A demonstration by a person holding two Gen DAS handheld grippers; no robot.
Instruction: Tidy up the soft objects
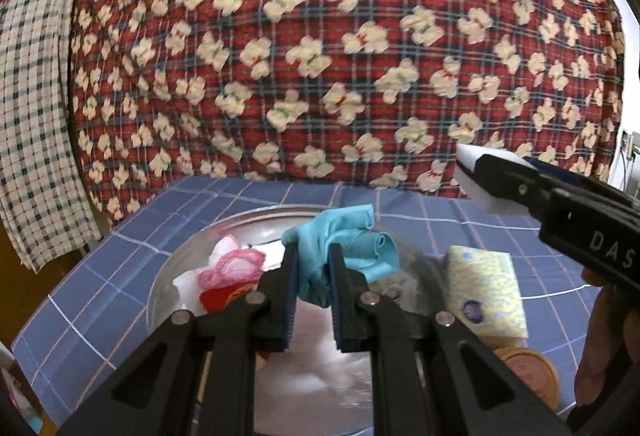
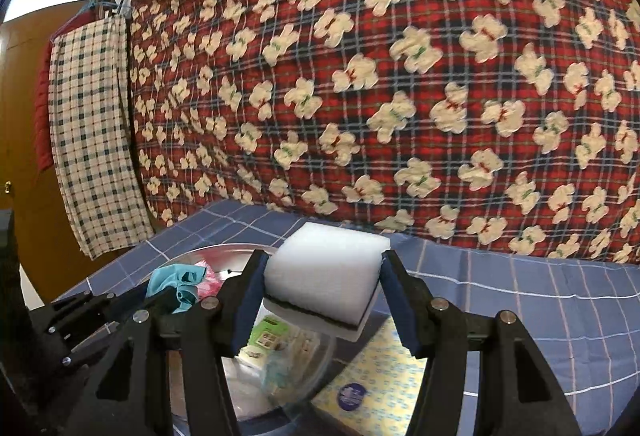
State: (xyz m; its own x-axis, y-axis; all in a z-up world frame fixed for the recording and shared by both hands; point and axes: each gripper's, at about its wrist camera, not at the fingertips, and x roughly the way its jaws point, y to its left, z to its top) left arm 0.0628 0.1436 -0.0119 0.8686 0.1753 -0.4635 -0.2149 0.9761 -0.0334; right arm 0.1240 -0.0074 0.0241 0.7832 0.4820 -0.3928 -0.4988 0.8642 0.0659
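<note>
My left gripper (image 1: 314, 260) is shut on a crumpled turquoise cloth (image 1: 348, 244) and holds it above a steel bowl (image 1: 160, 296). The bowl holds a pink mesh scrubber (image 1: 234, 268), a red item and white soft things. My right gripper (image 2: 326, 272) is shut on a white sponge block (image 2: 326, 272) with a dark layer near its underside, held above the bowl's right edge (image 2: 324, 356). From the left wrist view the right gripper (image 1: 476, 176) enters at the right with the sponge (image 1: 470, 160). The cloth also shows in the right wrist view (image 2: 176, 282).
A yellow patterned sponge pack (image 1: 484, 288) lies right of the bowl on the blue checked tablecloth (image 1: 100, 276); it also shows in the right wrist view (image 2: 380, 376). A round orange lid (image 1: 528, 372) sits in front of it. A red teddy-print blanket (image 1: 320, 36) hangs behind.
</note>
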